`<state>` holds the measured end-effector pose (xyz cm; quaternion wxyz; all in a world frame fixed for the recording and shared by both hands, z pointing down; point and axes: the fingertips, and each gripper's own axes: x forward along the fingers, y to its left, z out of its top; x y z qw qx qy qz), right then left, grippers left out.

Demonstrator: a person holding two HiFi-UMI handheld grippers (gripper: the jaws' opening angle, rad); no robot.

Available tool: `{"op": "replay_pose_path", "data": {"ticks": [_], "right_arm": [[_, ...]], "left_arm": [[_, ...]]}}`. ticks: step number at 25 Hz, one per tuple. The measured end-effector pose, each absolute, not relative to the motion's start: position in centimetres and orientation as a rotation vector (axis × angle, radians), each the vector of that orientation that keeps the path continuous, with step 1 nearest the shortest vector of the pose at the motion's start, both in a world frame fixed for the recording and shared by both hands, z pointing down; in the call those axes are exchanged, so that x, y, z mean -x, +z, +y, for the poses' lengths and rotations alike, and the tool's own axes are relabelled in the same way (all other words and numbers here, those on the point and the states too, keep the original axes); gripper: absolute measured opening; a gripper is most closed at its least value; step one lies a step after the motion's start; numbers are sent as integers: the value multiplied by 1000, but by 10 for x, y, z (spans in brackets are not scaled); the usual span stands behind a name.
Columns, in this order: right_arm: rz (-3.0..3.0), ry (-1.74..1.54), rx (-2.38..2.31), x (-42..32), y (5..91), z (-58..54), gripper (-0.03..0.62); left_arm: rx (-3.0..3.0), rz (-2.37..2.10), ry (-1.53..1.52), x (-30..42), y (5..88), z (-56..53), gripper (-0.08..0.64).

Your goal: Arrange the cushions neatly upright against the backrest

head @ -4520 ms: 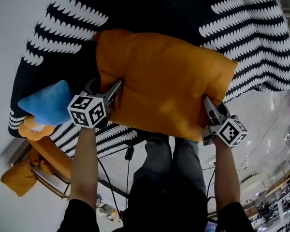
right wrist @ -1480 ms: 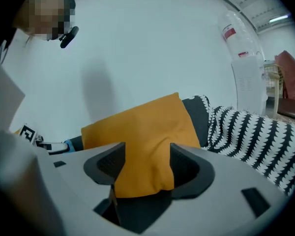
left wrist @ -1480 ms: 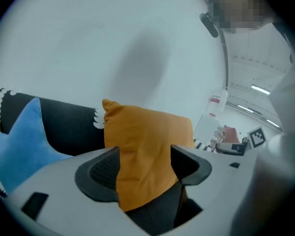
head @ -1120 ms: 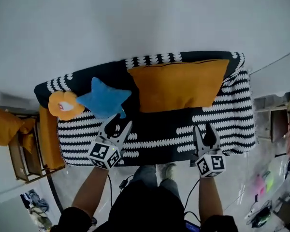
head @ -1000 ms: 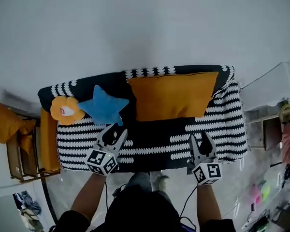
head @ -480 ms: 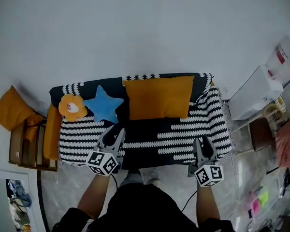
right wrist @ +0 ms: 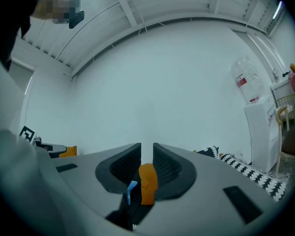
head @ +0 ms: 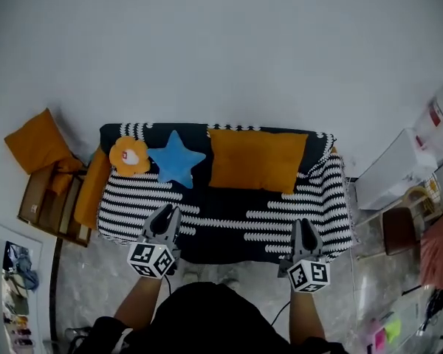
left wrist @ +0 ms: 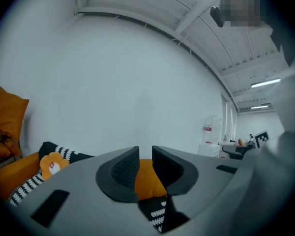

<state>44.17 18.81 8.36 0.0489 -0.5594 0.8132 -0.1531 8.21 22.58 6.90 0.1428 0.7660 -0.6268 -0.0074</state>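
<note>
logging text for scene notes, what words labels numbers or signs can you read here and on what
no text can be read in any view
red label on the clear bottle: print too small to read
patch on the flower cushion: too small to read
left marker cube, right marker cube: black and white squares, no letters

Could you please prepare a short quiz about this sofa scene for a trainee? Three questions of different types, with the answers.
1. How many cushions stand against the back of the sofa?
2. True or false: the blue star cushion is between the flower cushion and the orange rectangular cushion.
3. What do the left gripper and the right gripper hold? A) the orange cushion B) the star cushion C) nothing

Key: 1. three. 2. true. 3. C; their jaws have just been closing, with nothing between them.
</note>
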Motion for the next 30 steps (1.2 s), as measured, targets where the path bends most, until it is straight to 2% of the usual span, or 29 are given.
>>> {"op": "replay_pose_path", "data": {"ticks": [8,15,30], "right_arm": [[2563,-472,1668,-403,88,196,34],[2669,-423,1572,-328,74,197,31],[2684,-355,1618,-272,63,192,29]], "left_arm": [[-2249,-1842,6,-58,58,247,66],[-2184,-1875,-35,6,63,264,66],[-2212,-1828,-54,56,69,244,48]]}}
